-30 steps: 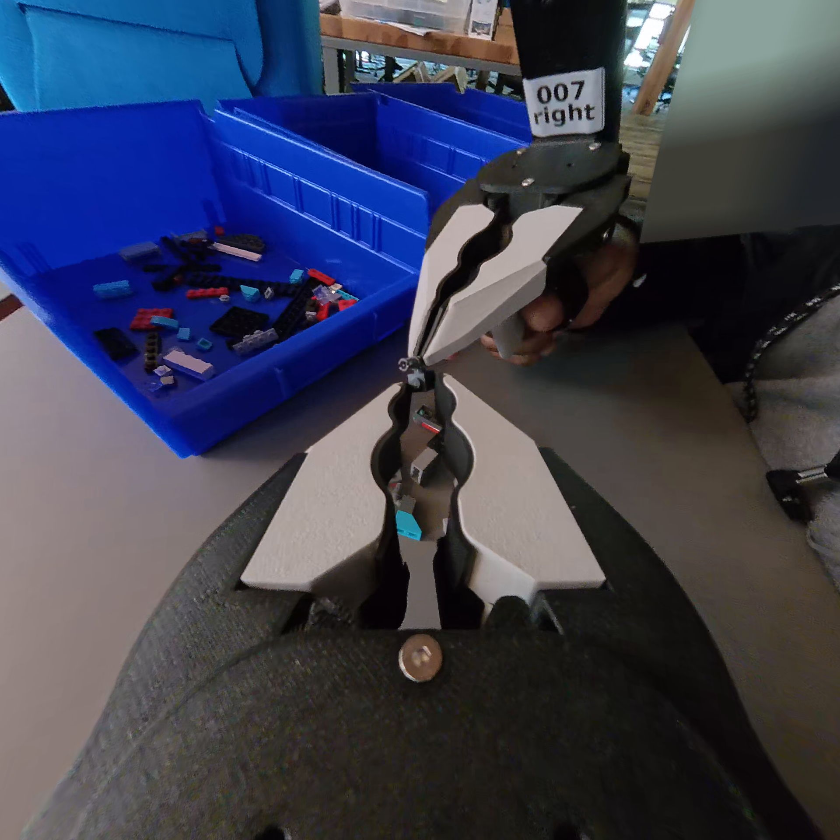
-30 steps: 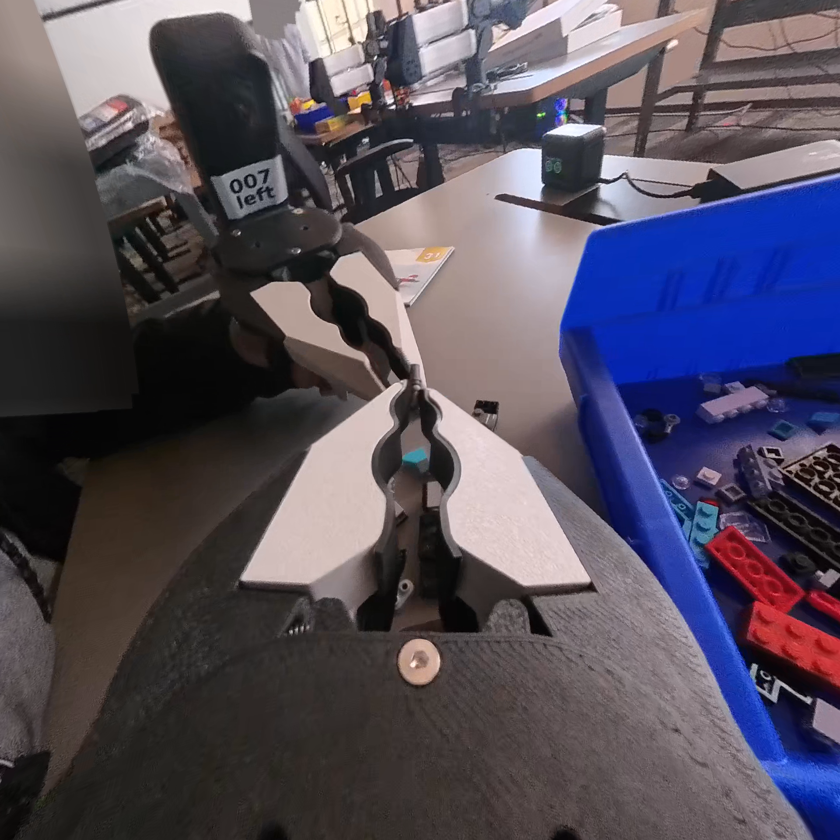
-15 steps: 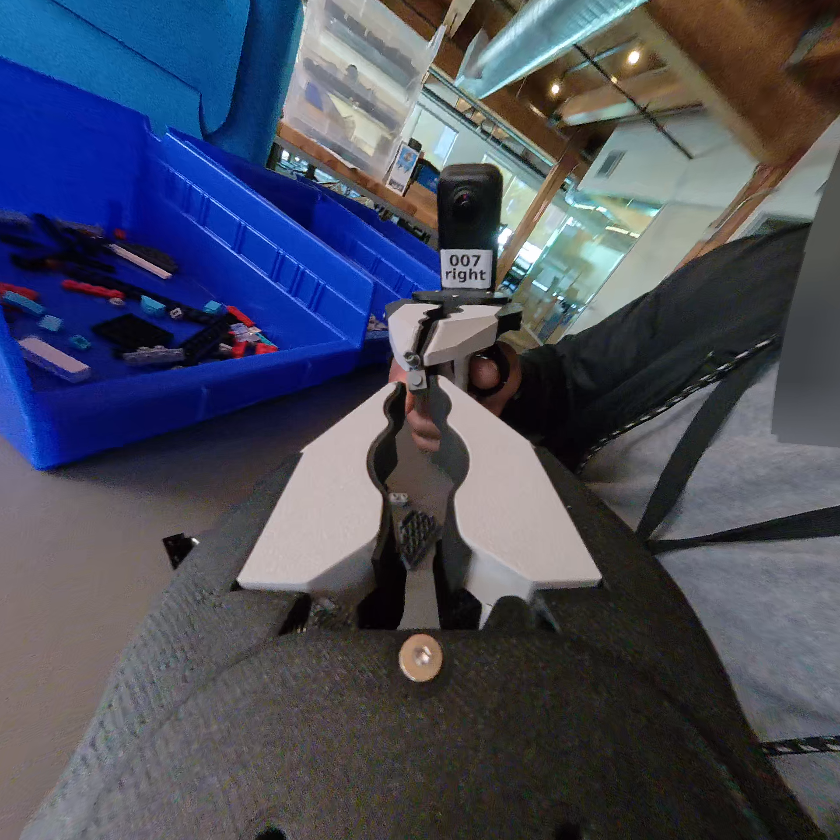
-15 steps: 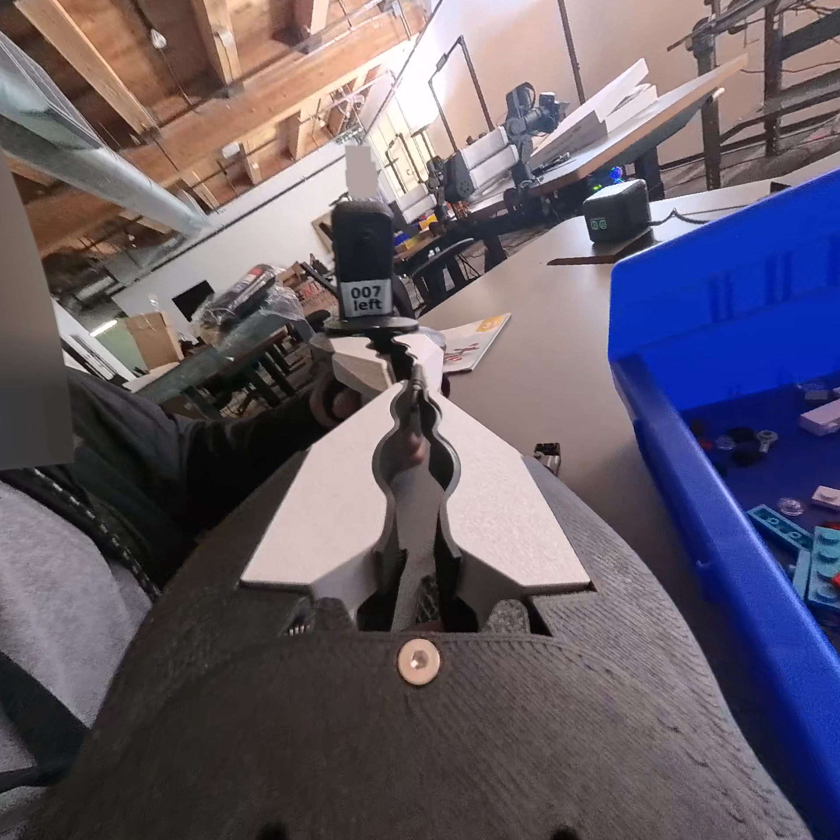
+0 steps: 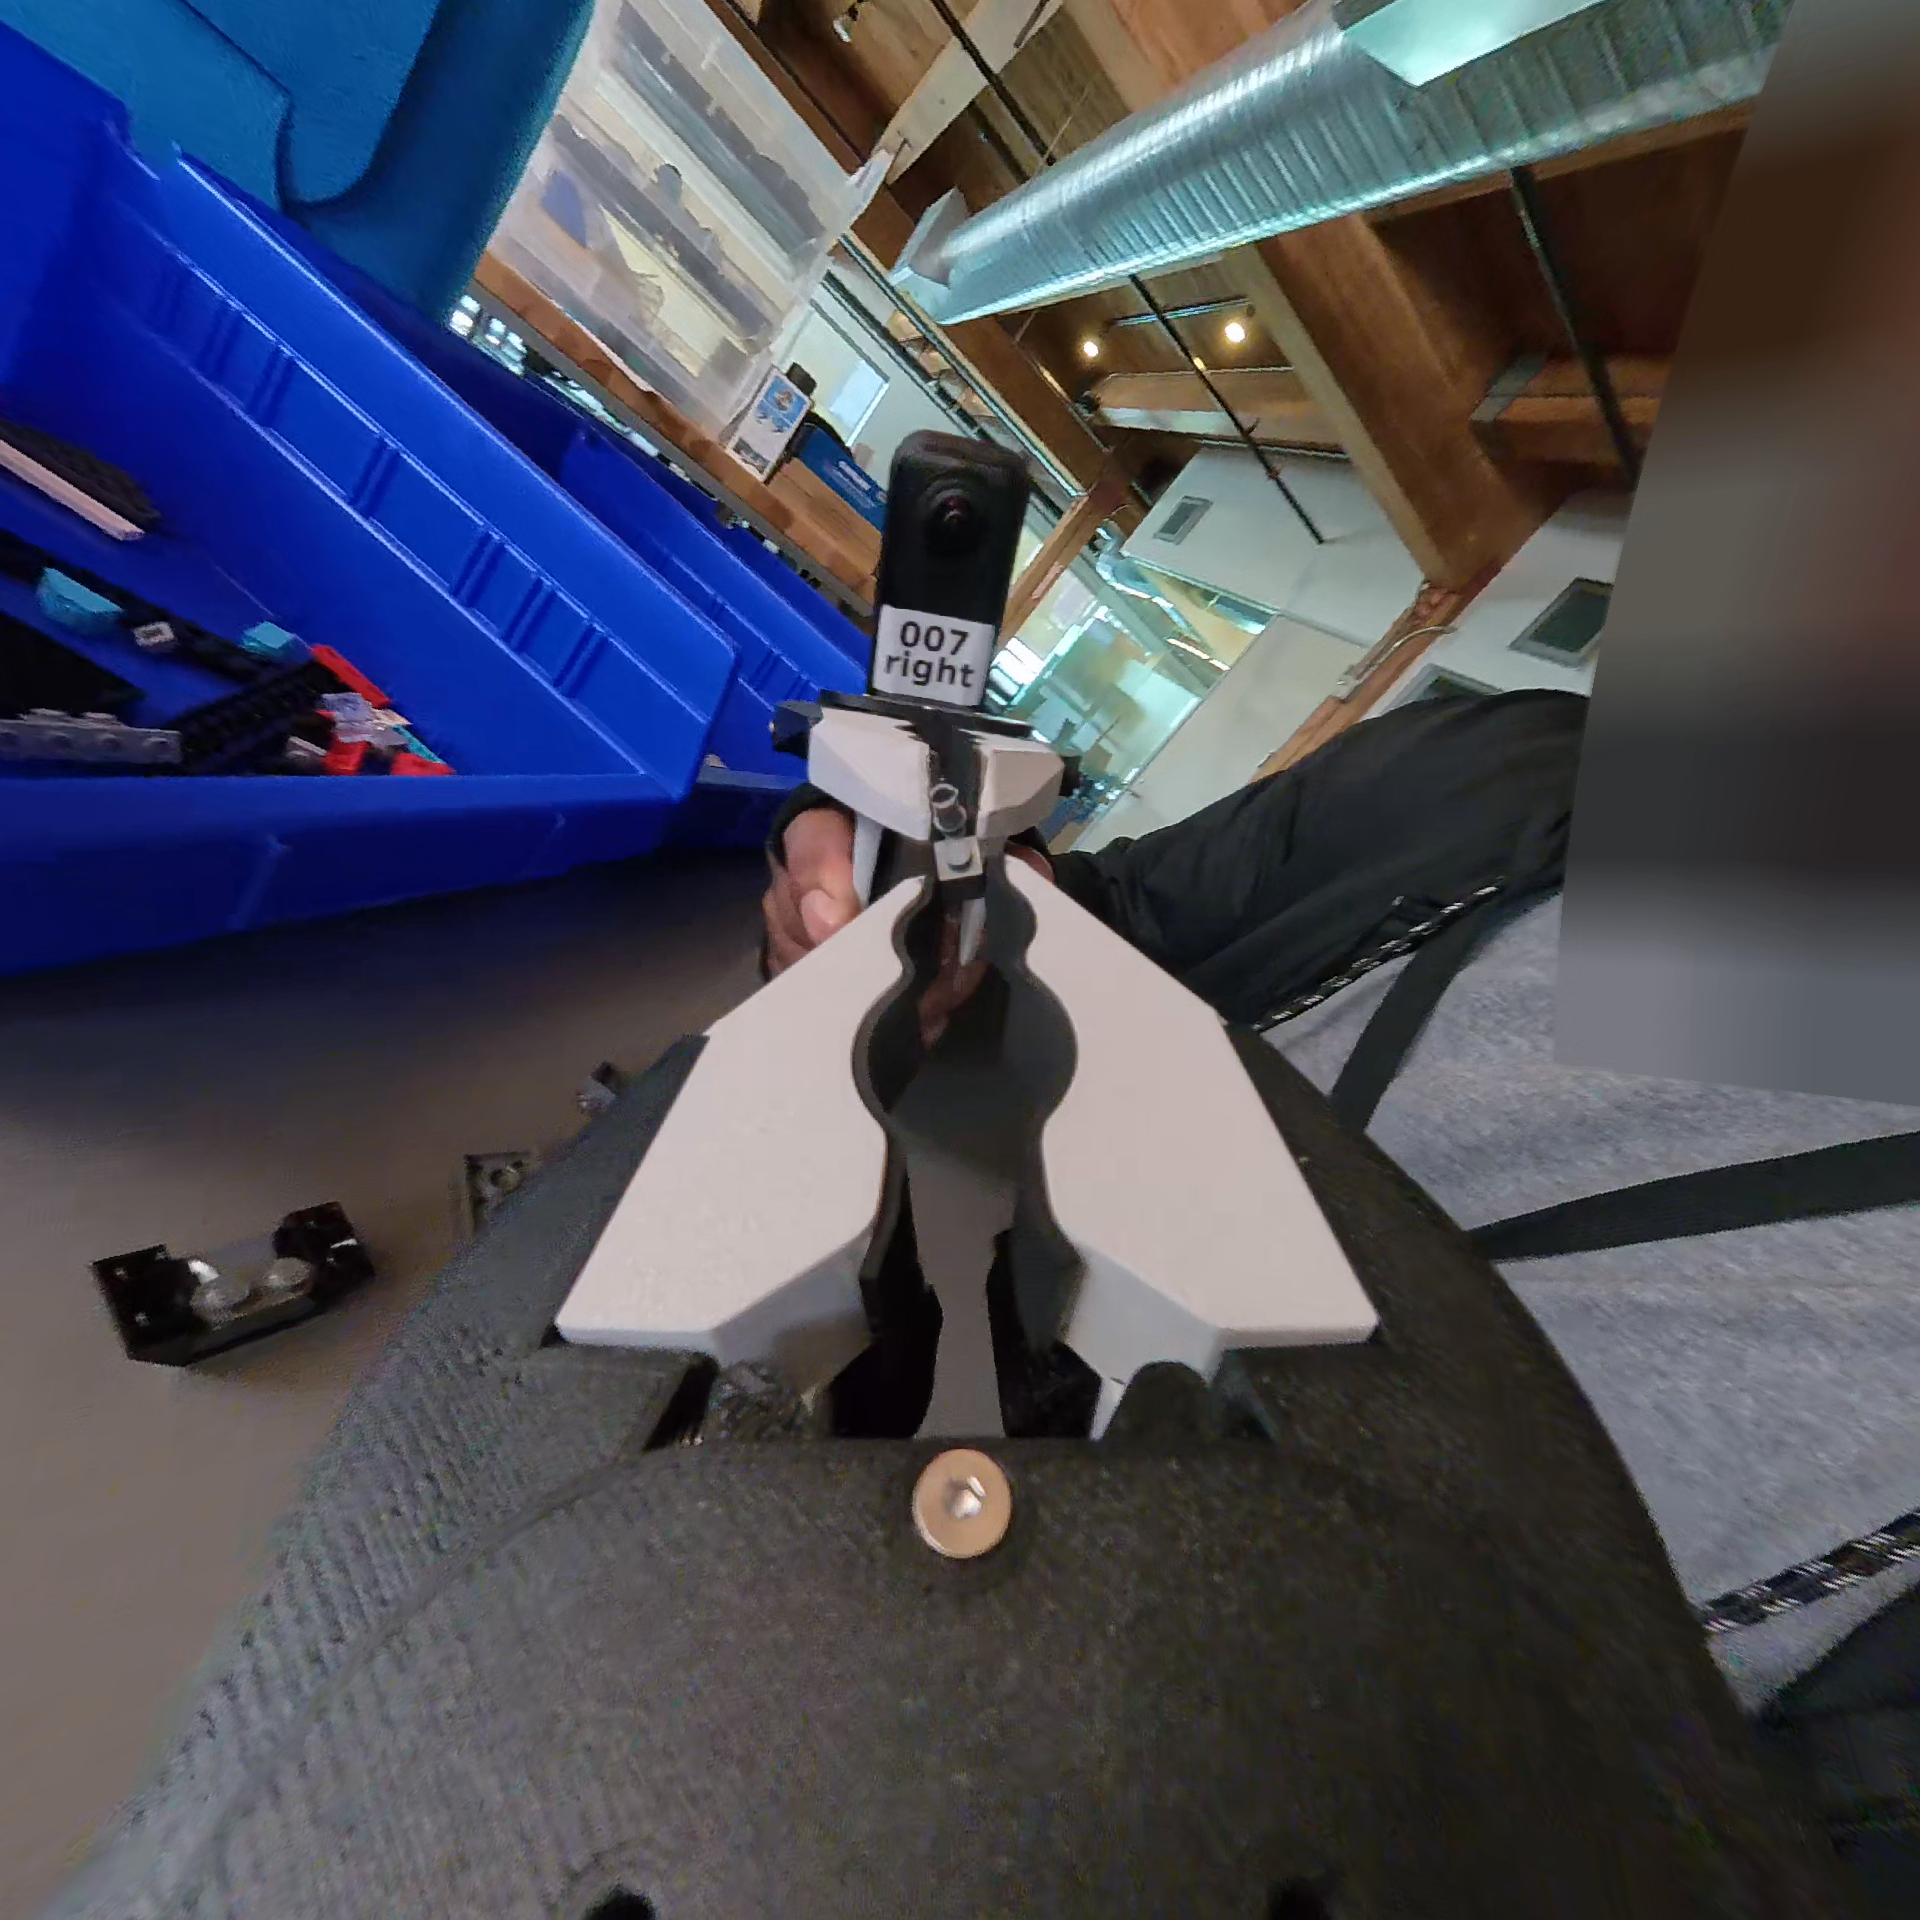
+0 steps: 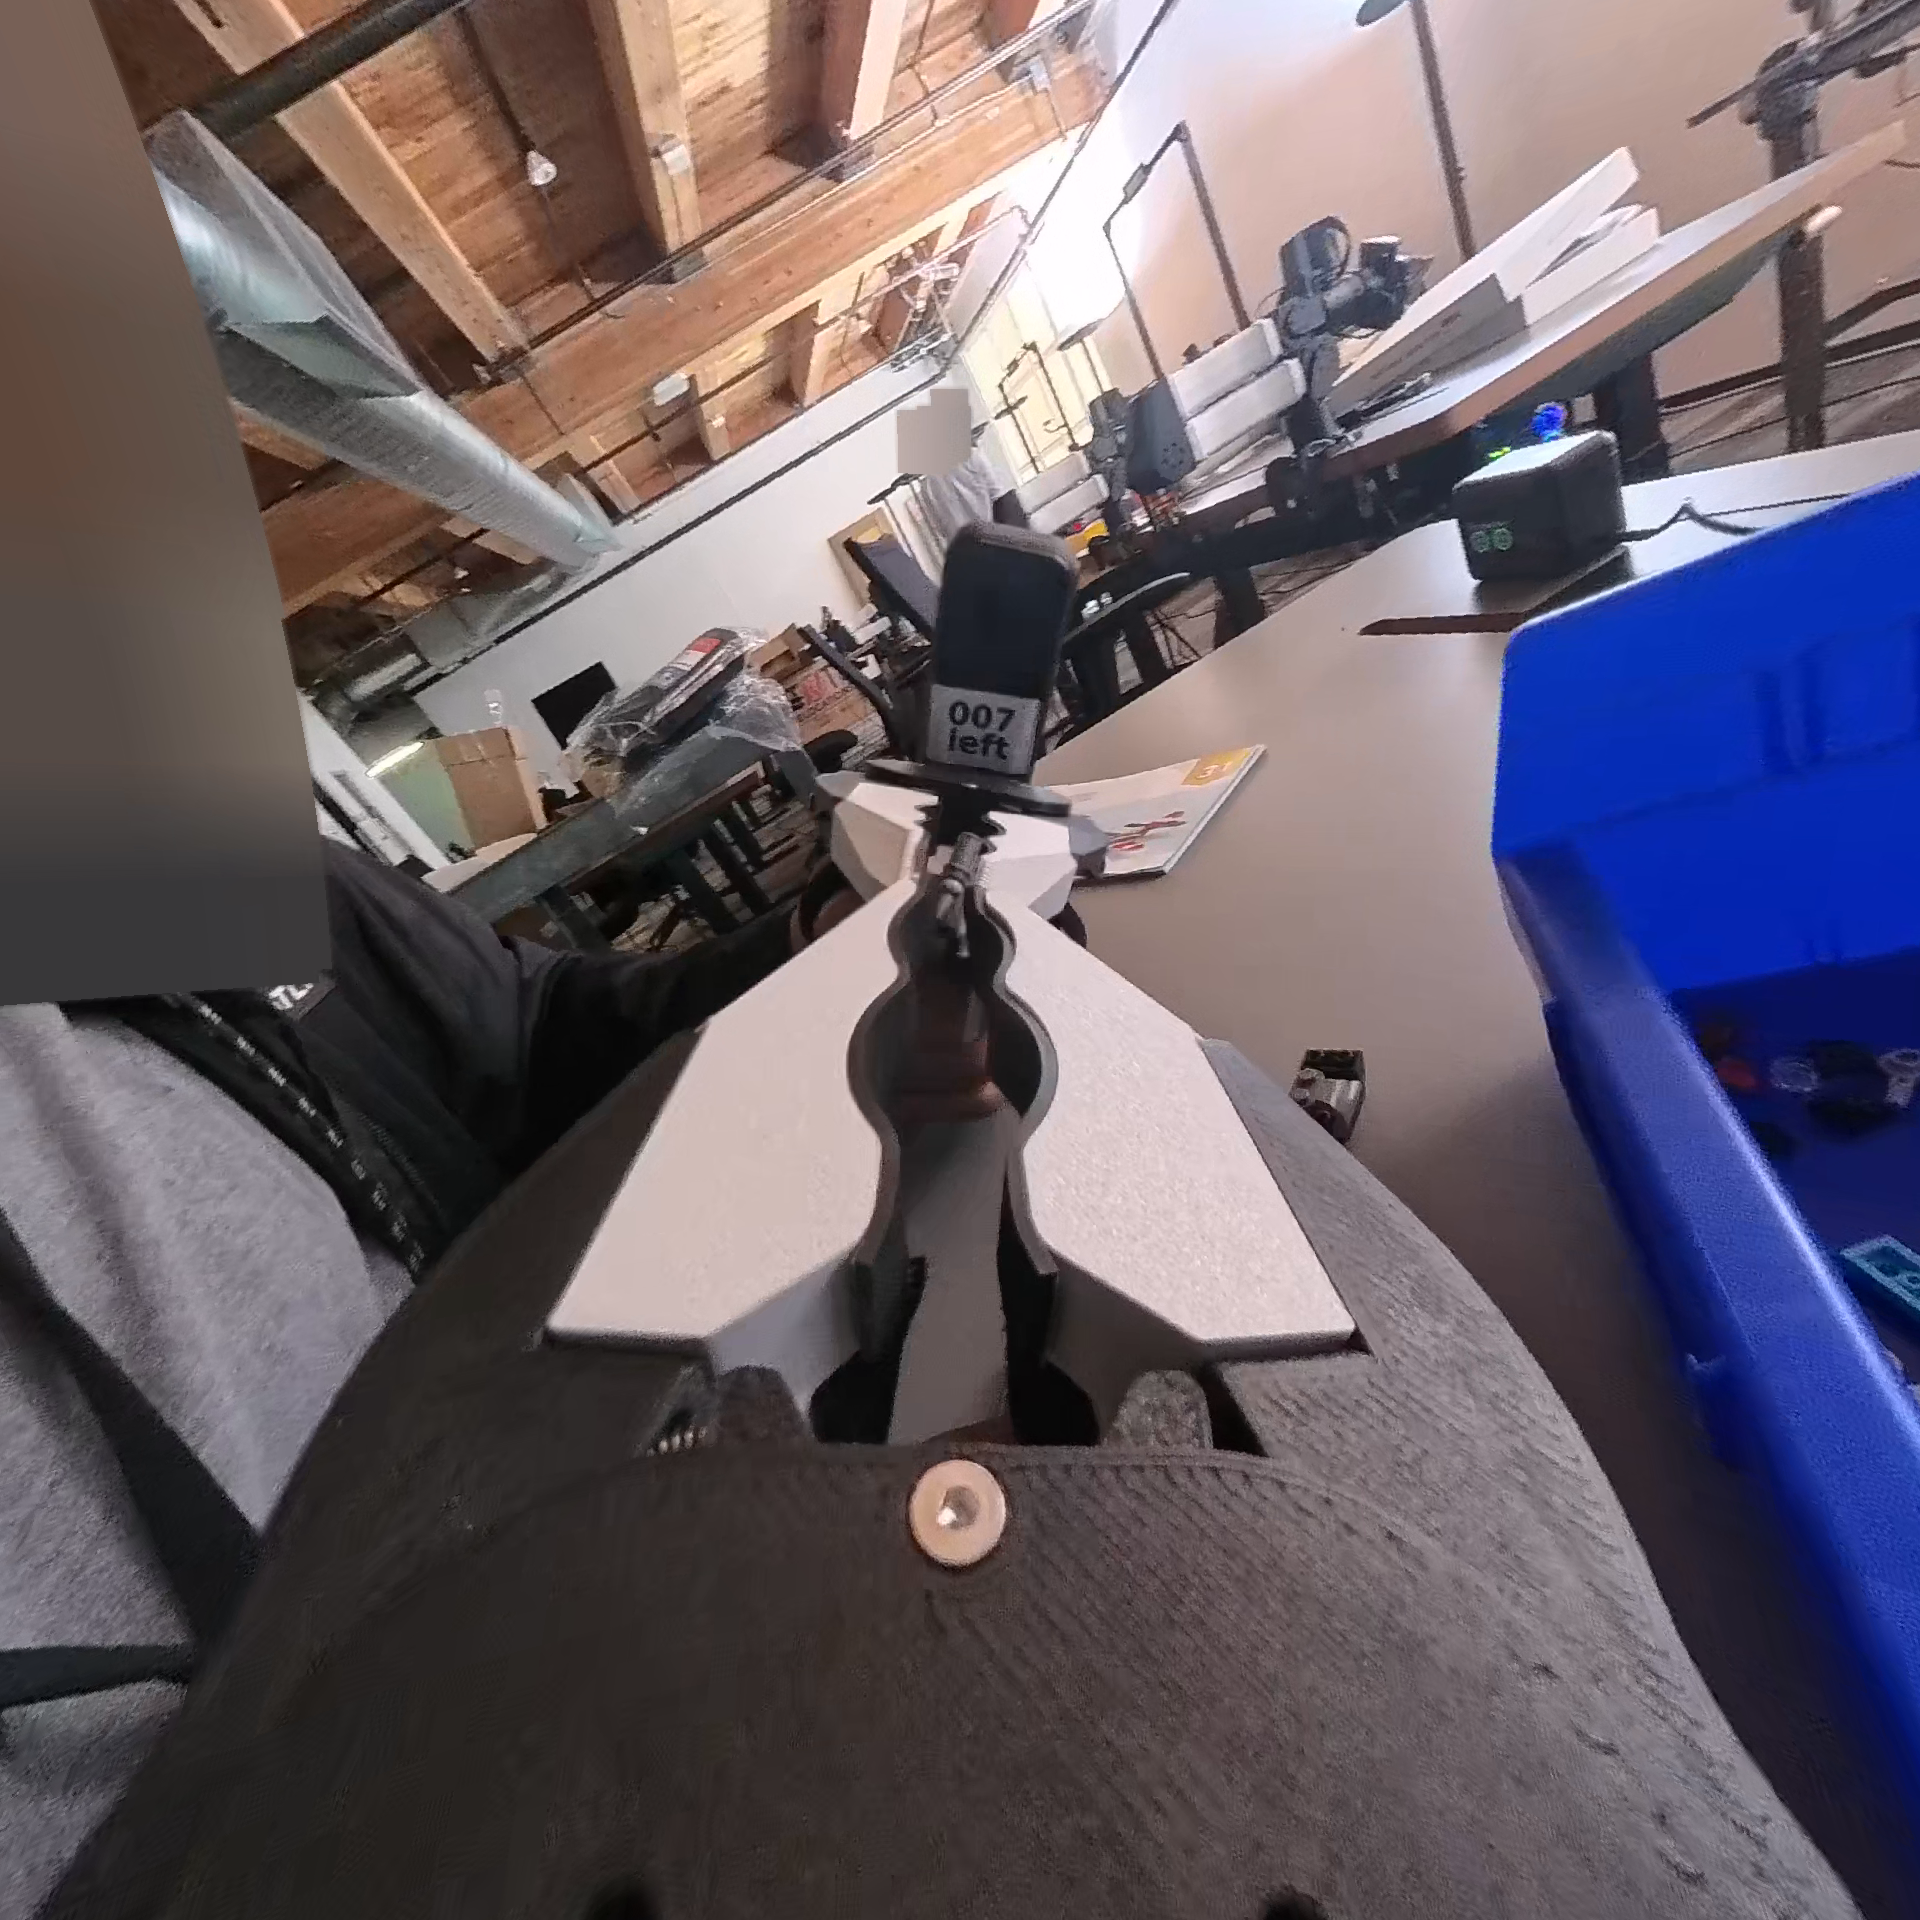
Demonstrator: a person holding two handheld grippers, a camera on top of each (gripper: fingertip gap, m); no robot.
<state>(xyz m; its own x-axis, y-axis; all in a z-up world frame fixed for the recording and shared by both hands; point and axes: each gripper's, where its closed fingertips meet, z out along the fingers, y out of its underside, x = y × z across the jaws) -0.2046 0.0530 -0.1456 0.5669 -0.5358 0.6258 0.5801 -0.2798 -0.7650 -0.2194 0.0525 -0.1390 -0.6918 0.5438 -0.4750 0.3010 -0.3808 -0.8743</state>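
Note:
My left gripper (image 5: 961, 883) and right gripper (image 6: 961, 896) are raised above the grey table (image 5: 260, 1091) and meet tip to tip. The left gripper is shut on a small grey brick (image 5: 956, 860). The right gripper (image 5: 940, 805), seen head-on in the left wrist view, is shut on a small clear round piece (image 5: 948, 800) that touches the grey brick. In the right wrist view the joined pieces (image 6: 961, 883) look dark and slender, with the left gripper (image 6: 961, 831) just behind them. A hand (image 5: 805, 904) holds the right gripper.
A blue bin (image 5: 343, 842) with several loose bricks stands on the left; it also shows in the right wrist view (image 6: 1662, 1091). A black and grey brick assembly (image 5: 234, 1294) and a small grey piece (image 5: 499, 1179) lie on the table. A booklet (image 6: 1174, 821) and black cube (image 6: 1538, 504) lie farther off. Both grippers' tips are close together, under 4 cm apart.
Both grippers have tilted up from looking down at the table to nearly level, staying tip to tip with the small pieces between them. The right gripper now faces me head-on.

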